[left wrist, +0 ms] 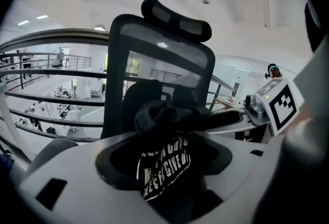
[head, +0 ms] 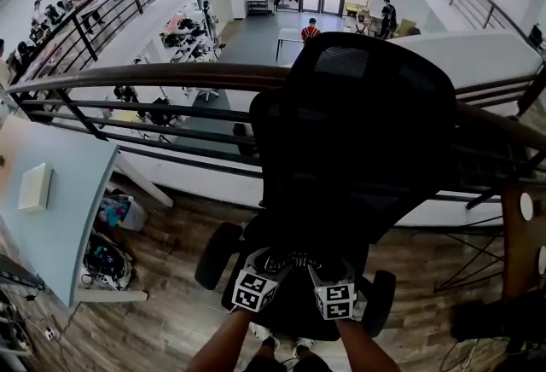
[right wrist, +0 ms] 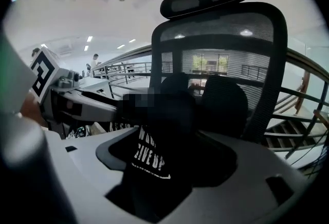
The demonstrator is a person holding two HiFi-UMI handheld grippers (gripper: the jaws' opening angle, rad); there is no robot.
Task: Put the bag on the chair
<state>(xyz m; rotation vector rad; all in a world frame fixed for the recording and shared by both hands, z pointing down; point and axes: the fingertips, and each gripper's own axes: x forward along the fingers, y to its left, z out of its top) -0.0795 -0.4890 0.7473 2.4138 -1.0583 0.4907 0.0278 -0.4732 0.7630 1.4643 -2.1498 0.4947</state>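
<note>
Beside the balcony railing point(head: 171, 76), the bag point(left wrist: 164, 159) rests on the chair point(head: 367, 131) between the left claw point(head: 271, 266) and right claw point(head: 321, 270), both wide open, gripping nothing. Placing looks done; next, withdraw without snagging.

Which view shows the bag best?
Left gripper view: the bag sits centre frame, white lettering clearest. Right gripper view shows it too, but darker, its top under a mosaic patch. Head view: it can't be made out against the black chair.

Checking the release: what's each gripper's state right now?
Left gripper: open, bag between its fingers.
Right gripper: open, same bag between its fingers.
</note>
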